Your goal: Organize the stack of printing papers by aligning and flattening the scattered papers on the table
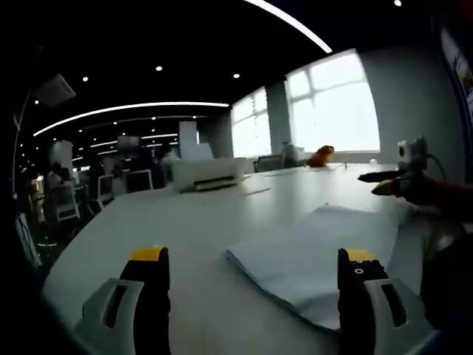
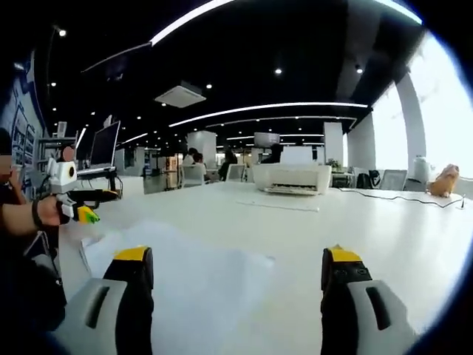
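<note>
The pale paper stack [image 1: 314, 259] is lying flat on the white desk [image 1: 185, 229], long axis running diagonally; both hand-held grippers [image 1: 255, 277] [image 2: 240, 277] are spread, holding nothing.

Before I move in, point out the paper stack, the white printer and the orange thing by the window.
Stack of white printing papers [image 1: 318, 259], left gripper view, on the middle of the top sheet.
White boxy printer [image 1: 208, 174], left gripper view, on its front face.
Small orange object [image 1: 321, 156], left gripper view, on its body; too small to identify.
</note>
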Motion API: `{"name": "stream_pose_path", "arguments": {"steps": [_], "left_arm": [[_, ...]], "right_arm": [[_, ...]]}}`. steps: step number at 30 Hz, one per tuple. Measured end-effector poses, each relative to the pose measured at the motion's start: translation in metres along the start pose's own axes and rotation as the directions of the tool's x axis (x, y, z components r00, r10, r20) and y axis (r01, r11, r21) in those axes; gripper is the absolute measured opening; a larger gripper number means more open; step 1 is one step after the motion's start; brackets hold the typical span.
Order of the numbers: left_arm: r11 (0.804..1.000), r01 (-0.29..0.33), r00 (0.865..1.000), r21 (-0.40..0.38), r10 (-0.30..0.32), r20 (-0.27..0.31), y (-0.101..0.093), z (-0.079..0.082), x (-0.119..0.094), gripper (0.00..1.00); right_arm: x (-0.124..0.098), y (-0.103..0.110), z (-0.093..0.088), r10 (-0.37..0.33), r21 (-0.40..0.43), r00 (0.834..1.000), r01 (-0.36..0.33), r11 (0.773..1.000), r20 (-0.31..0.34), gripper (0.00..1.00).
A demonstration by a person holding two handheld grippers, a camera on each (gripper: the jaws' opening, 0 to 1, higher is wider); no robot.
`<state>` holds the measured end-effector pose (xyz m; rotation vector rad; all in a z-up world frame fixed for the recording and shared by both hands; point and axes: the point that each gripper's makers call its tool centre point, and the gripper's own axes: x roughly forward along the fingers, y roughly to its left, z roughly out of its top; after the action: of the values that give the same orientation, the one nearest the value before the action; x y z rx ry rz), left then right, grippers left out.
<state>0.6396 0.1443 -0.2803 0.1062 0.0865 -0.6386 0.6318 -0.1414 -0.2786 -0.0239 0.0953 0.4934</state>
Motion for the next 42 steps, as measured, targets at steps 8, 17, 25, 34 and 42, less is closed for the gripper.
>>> {"name": "stream_pose_path", "arguments": {"steps": [8, 17, 25, 34, 42], "left_arm": [[1.0, 0.016, 1.0, 0.018, -0.016, 0.02, -0.012, 0.018, -0.021, 0.97], [1.0, 0.001, 1.0, 0.02, -0.001, 0.009, -0.012, 0.022, -0.043, 0.97], [1.0, 0.006, 1.0, 0.015, -0.006, 0.009, -0.018, 0.027, -0.059, 0.97], [1.0, 0.004, 1.0, 0.02, -0.004, 0.02, -0.02, 0.036, -0.078, 0.97], [1.0, 0.009, 1.0, 0.015, -0.009, 0.016, -0.027, 0.039, -0.093, 0.97]], "right_arm": [[-0.018, 0.012, 0.017, 0.016, -0.003, 0.999, -0.016, 1.0, 0.034, 0.9], [-0.041, 0.023, 0.022, 0.032, 0.014, 0.999, -0.032, 0.999, 0.033, 0.89], [-0.06, 0.031, 0.035, 0.043, 0.006, 0.998, -0.043, 0.999, 0.053, 0.89], [-0.078, 0.03, 0.036, 0.018, -0.013, 0.999, -0.018, 1.0, 0.046, 0.88], [-0.092, 0.034, 0.038, 0.027, -0.02, 0.999, -0.026, 0.999, 0.044, 0.89]]}}
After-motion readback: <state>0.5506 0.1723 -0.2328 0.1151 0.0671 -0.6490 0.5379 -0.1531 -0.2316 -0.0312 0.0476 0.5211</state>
